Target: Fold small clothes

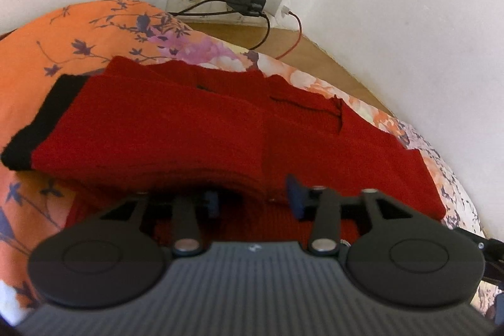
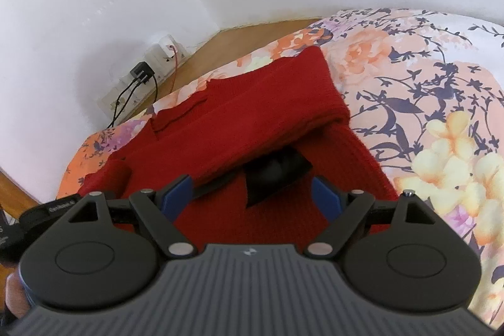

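Sweater, red knit with a black cuff, lies on the floral bedspread near the corner of the room, where a charger is plugged into the wall socket. From my left gripper I see the blue pads parted around a thick roll of red fabric, the folded edge sitting between them; I cannot tell whether they are truly pinching it or only straddling it. My right gripper stands wide apart over the body of the garment, holding nothing, with the other black cuff peeking out from under the sleeve laid across the body. I judge that the sleeves are already turned in and I am partway through the fold, about to double the body over. My next move calls for closing both claws on the near hem, level with each other, then lifting and carrying it toward the far edge without dragging the tucked sleeve loose
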Demonstrator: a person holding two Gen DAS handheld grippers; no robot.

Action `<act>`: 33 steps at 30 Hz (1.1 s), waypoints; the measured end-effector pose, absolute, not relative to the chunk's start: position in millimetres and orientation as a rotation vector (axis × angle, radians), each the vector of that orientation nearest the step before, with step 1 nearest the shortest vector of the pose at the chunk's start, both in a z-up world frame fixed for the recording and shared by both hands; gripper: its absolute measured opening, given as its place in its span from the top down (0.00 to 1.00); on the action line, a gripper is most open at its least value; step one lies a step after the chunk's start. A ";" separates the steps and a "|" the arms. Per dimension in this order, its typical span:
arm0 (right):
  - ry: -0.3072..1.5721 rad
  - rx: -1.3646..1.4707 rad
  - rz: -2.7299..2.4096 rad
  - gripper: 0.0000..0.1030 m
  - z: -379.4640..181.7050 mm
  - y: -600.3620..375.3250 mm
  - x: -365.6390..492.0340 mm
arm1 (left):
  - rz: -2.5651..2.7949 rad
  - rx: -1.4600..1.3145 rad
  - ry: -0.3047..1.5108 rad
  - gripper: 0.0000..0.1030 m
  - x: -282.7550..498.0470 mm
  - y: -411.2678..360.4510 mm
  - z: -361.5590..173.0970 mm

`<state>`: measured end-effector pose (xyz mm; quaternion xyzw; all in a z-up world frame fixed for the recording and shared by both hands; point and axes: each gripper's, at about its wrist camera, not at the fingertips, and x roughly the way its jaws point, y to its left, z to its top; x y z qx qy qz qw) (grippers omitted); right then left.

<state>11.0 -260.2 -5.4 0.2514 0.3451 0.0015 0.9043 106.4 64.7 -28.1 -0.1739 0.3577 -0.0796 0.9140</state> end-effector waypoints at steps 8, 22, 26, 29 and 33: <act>0.730 0.493 0.074 0.15 -0.9 -246.7 23.5 | -0.155 -0.337 0.760 0.41 82.4 81.1 -19.1; 0.761 0.452 0.262 0.15 8.4 -189.0 73.5 | -0.028 -0.332 0.769 0.41 50.2 129.8 -13.1; 0.793 0.447 0.327 0.15 5.3 -163.8 90.4 | 0.019 -0.313 0.773 0.41 50.9 138.5 -19.4; 0.819 0.455 0.375 0.15 1.5 -145.6 105.2 | 0.044 -0.303 0.775 0.41 54.1 143.2 -23.7; 0.868 0.492 0.410 0.15 -6.9 -125.8 123.5 | 0.067 -0.271 0.766 0.41 57.7 144.7 -26.4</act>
